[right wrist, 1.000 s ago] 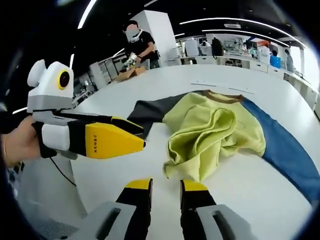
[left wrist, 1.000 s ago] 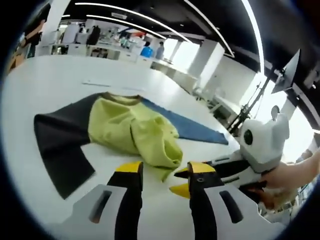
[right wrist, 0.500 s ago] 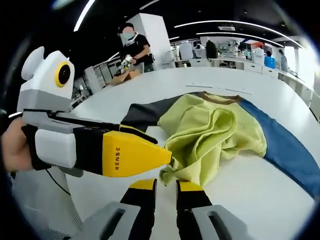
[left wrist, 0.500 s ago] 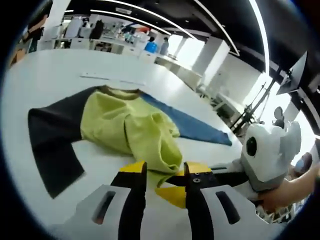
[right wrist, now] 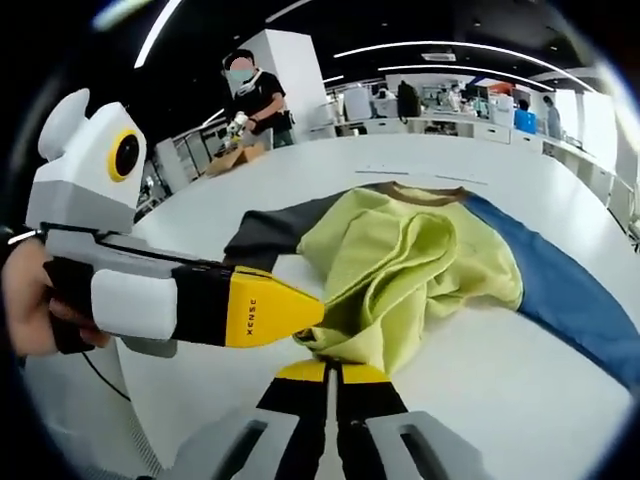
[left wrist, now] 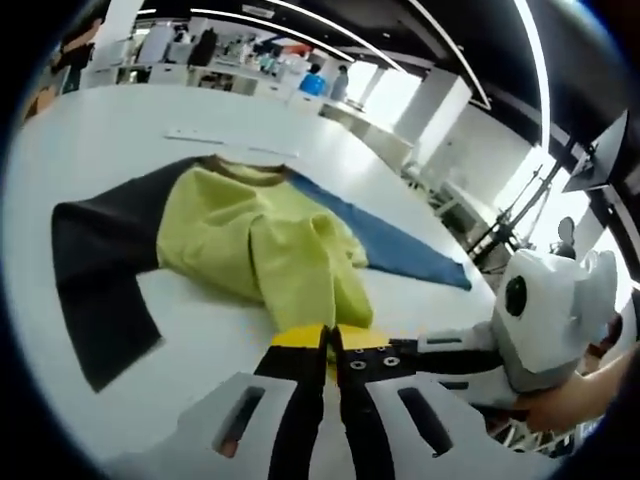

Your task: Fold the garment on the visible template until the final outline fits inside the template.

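Left gripper (left wrist: 327, 338): jaws now pressed together on the near hem of the garment (left wrist: 270, 250); a second ago they stood apart, short of the cloth.
Right gripper (right wrist: 330, 373): jaws likewise clamped on the same near edge of the garment (right wrist: 410, 265); a second ago there was a clear gap between them.
Change in spacing: the two grippers have come together. In the right gripper view the left gripper (right wrist: 300, 312) comes in from the left, its yellow tip touching the hem just beside the right gripper's jaws.
Hand pose, left: a hand (right wrist: 30, 305) wraps the grey handle at the left edge of the right gripper view, the tool pointing across towards the cloth.
Hand pose, right: a hand (left wrist: 575, 400) grips the other tool low at the right of the left gripper view.
Garment: yellow-green body bunched in folds, brown collar on the far side, one dark grey sleeve (left wrist: 95, 260) and one blue sleeve (left wrist: 400, 245) spread flat.
Surface: white table (left wrist: 90, 140), garment lying near its middle.
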